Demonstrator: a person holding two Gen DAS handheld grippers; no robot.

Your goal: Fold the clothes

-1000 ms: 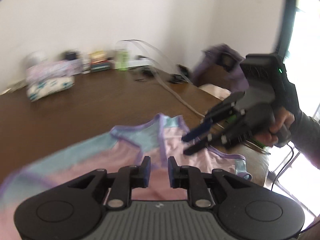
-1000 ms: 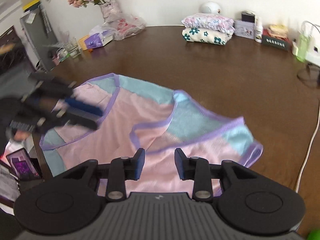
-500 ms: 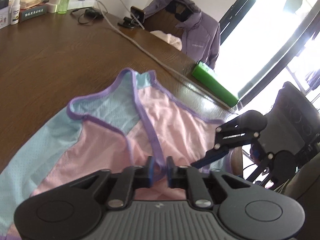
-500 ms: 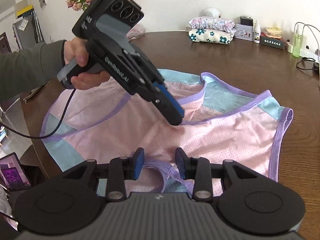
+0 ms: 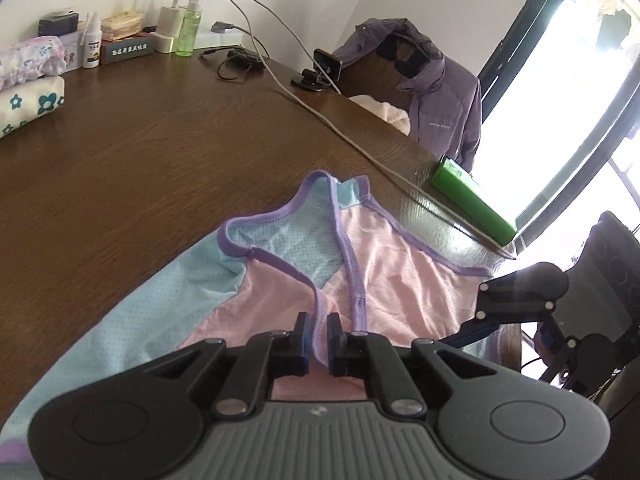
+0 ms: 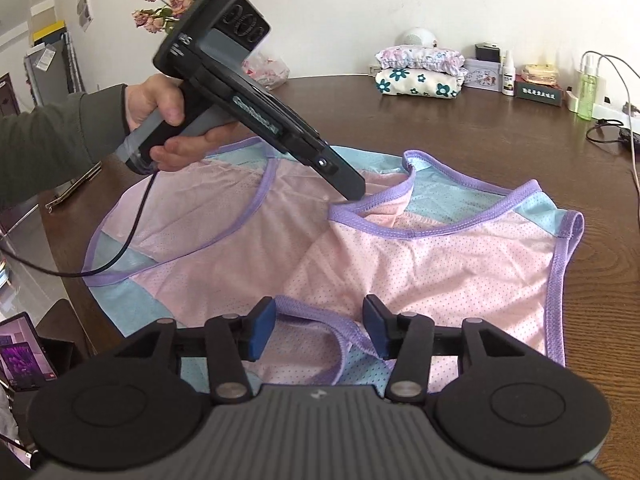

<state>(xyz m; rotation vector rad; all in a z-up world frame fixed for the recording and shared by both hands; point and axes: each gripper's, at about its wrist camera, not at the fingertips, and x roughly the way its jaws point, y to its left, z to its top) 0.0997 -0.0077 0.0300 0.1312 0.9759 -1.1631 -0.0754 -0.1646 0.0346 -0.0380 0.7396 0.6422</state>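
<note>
A pink and light-blue mesh garment (image 5: 400, 272) (image 6: 420, 264) with purple trim lies spread on the brown wooden table (image 5: 160, 160) (image 6: 440, 132). My left gripper (image 5: 318, 328) (image 6: 354, 196) points down at its neckline. Its jaws are opening, a narrow gap apart, with a strip of purple trim running loosely between them. My right gripper (image 6: 320, 320) (image 5: 464, 332) hovers low over the near hem. Its jaws are opening too and stand wide, with a curl of purple trim lying between the blue pads (image 6: 262, 328) but not pinched.
Folded floral clothes (image 6: 418, 72) (image 5: 24, 80), bottles and small boxes line the far wall. A grey cable (image 5: 320, 116) crosses the table towards a green box (image 5: 472, 204) on its edge. A purple jacket (image 5: 436, 92) hangs on a chair beyond. A person's hand (image 6: 160, 108) holds the left gripper.
Both grippers came down onto the garment, which now lies flatter. The left jaws, pinched on the purple trim half a second ago, have parted slightly. The right jaws have spread wider.
</note>
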